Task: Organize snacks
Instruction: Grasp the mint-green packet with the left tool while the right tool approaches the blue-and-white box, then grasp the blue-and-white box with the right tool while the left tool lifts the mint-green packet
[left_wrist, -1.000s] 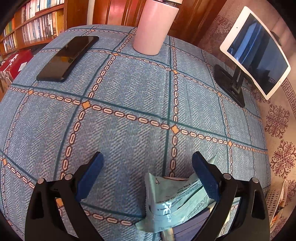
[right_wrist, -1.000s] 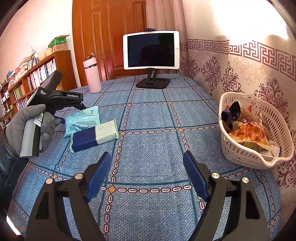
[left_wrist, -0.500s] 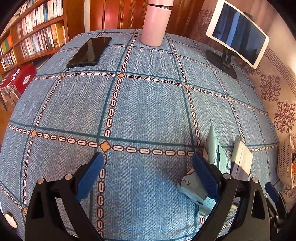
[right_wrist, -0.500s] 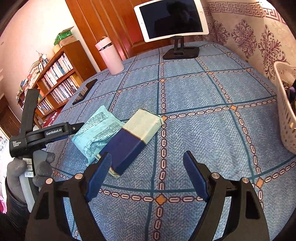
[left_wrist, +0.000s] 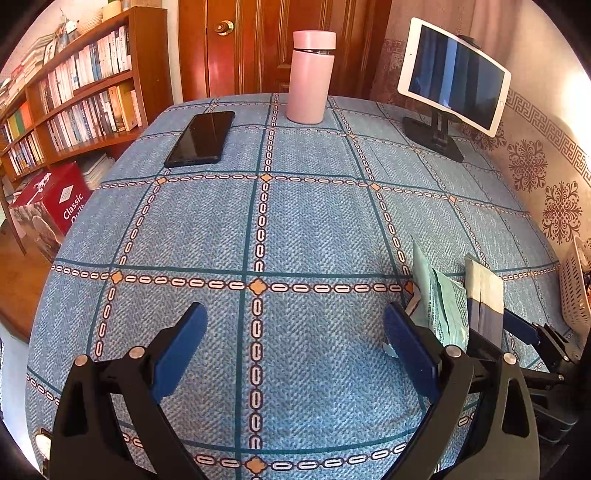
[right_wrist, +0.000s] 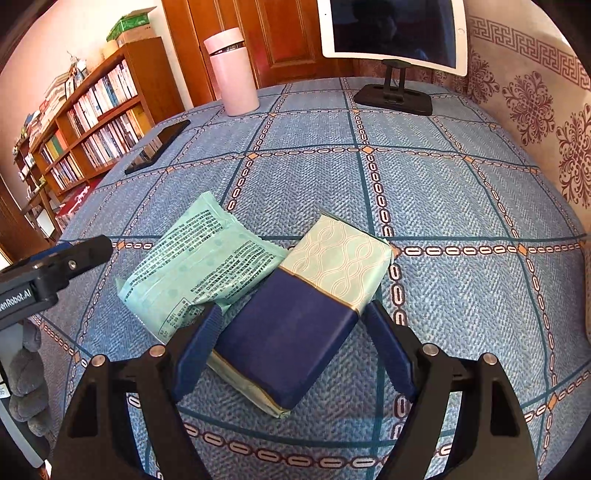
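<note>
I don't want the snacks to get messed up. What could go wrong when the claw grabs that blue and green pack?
1. The right gripper is open around the navy and mint pack, which overlaps the mint wrapper packet. Its left finger may pinch or drag that packet too.
2. The pack looks soft, so a hard squeeze could crush it.
3. The white basket sits at the table's far edge, so a loose grip might drop the pack.

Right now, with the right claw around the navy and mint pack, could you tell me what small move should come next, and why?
Probably close the right claw: its open fingers already straddle the navy and mint pack, which lies flat on the tablecloth, ungripped.
</note>
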